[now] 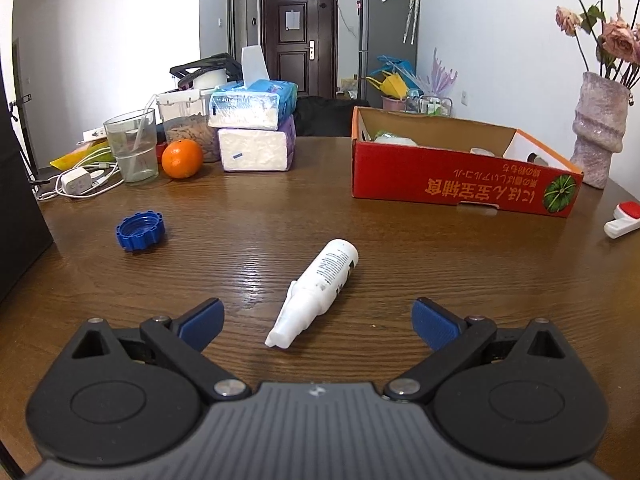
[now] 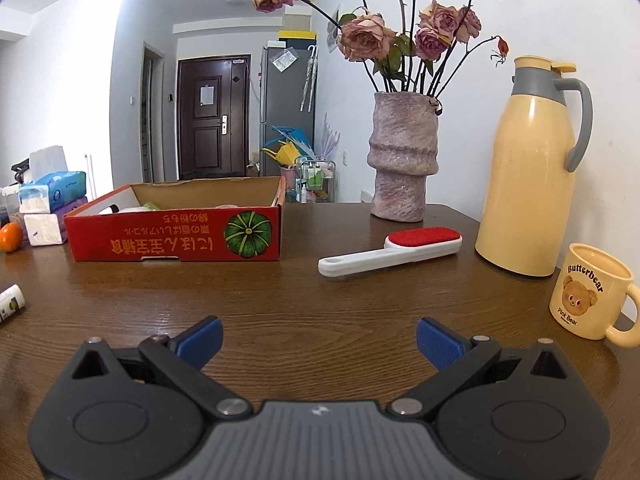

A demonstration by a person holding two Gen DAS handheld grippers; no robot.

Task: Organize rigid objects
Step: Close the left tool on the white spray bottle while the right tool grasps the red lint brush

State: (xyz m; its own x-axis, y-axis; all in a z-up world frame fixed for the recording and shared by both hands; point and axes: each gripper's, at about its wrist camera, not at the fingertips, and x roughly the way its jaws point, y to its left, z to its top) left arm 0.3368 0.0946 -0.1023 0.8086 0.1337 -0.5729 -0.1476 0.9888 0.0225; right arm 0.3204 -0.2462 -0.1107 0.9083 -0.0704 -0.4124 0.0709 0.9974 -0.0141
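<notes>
One light, stiff, slick spray bottle [image 1: 320,288] lies just ahead of the released left tool [image 1: 318,320]; grip its wider body.

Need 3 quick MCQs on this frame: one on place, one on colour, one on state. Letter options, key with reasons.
1. Where does the spray bottle lie?
A. in the red box
B. on the table ahead of the left gripper
C. beside the thermos

2. What colour is the loose cap?
A. blue
B. red
C. yellow

3. How is the right gripper?
A. shut on the lint brush
B. shut, empty
C. open, empty

Key:
1 B: the spray bottle lies on its side on the table before the left gripper.
2 A: the cap is blue.
3 C: the right gripper has its jaws apart, short of the lint brush.
</notes>
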